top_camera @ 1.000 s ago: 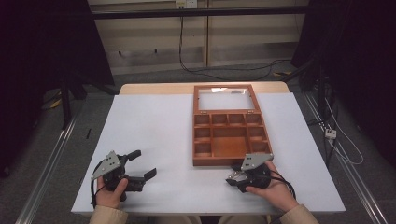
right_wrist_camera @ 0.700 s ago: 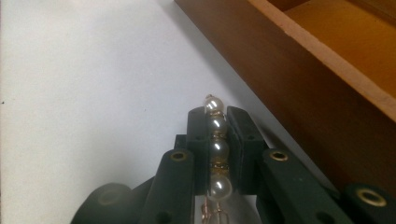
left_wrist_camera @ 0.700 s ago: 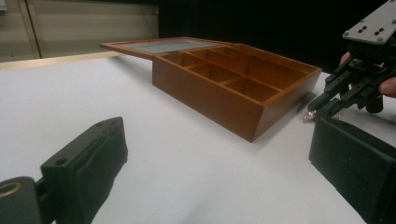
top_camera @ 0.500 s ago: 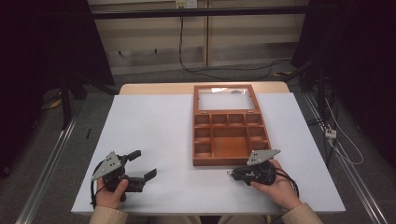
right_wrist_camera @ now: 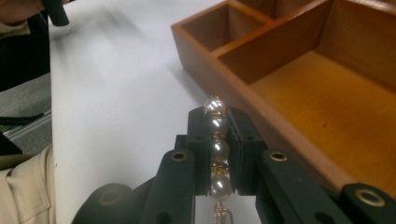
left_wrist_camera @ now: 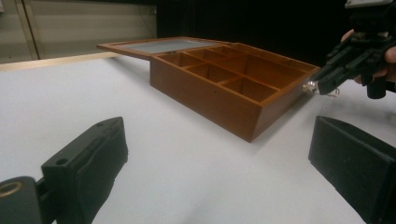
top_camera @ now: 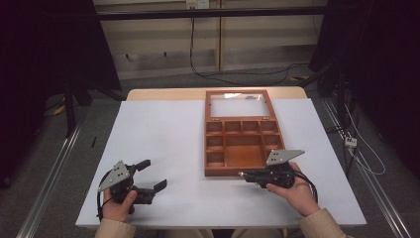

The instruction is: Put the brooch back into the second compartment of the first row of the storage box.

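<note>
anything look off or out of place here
Nothing stands out. The wooden box sits square on the white table, lid open flat behind it, compartments bare. The right gripper is shut on a string of pearls beside the box's near edge.

Pearls (right_wrist_camera: 216,140) white, gold links; box (top_camera: 243,144) reddish-brown; table (top_camera: 163,144) white.

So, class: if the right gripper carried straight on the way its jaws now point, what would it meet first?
Probably the bare white table. The right gripper, shut on a pearl strand, points level along the near front wall of the open wooden compartment box, seemingly just clear of it, though depth is hard to judge.
</note>
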The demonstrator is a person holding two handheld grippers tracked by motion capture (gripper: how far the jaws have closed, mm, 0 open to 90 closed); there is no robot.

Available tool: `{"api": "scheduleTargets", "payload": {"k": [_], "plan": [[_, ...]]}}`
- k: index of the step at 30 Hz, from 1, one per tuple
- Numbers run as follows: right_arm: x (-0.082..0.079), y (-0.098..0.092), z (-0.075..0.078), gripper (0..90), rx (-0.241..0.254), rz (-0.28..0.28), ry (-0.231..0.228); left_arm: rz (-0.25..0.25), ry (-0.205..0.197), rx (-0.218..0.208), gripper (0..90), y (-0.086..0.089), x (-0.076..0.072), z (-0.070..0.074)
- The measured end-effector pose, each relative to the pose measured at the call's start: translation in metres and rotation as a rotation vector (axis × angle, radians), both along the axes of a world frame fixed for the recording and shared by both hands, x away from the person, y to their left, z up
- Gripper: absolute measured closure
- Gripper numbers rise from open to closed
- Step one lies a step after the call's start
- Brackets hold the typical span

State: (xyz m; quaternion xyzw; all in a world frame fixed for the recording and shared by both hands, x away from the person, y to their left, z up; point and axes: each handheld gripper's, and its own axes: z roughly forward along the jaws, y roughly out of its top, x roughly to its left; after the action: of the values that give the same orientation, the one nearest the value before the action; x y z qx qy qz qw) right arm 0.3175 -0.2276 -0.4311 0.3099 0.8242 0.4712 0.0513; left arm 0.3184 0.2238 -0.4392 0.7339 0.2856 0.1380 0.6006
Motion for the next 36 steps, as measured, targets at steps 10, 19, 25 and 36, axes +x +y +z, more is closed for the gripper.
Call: {"api": "scheduleTargets", "payload": {"k": [10,19,25,36], "plan": [[0.017,0.006,0.016,80.7,0.029,-0.011,-0.014,-0.004,0.003,-0.002,4.2,-0.001,0.001,0.000],[0.036,0.011,0.030,80.8,0.035,-0.016,-0.026,-0.010,0.003,0.005,4.3,-0.001,0.001,0.001],[0.049,0.017,0.037,80.8,0.035,-0.025,-0.031,-0.011,0.003,0.004,4.4,-0.001,0.001,0.001],[0.068,0.024,0.039,80.7,0.039,-0.040,-0.030,-0.013,0.003,0.001,4.4,-0.002,0.001,0.001]]}}
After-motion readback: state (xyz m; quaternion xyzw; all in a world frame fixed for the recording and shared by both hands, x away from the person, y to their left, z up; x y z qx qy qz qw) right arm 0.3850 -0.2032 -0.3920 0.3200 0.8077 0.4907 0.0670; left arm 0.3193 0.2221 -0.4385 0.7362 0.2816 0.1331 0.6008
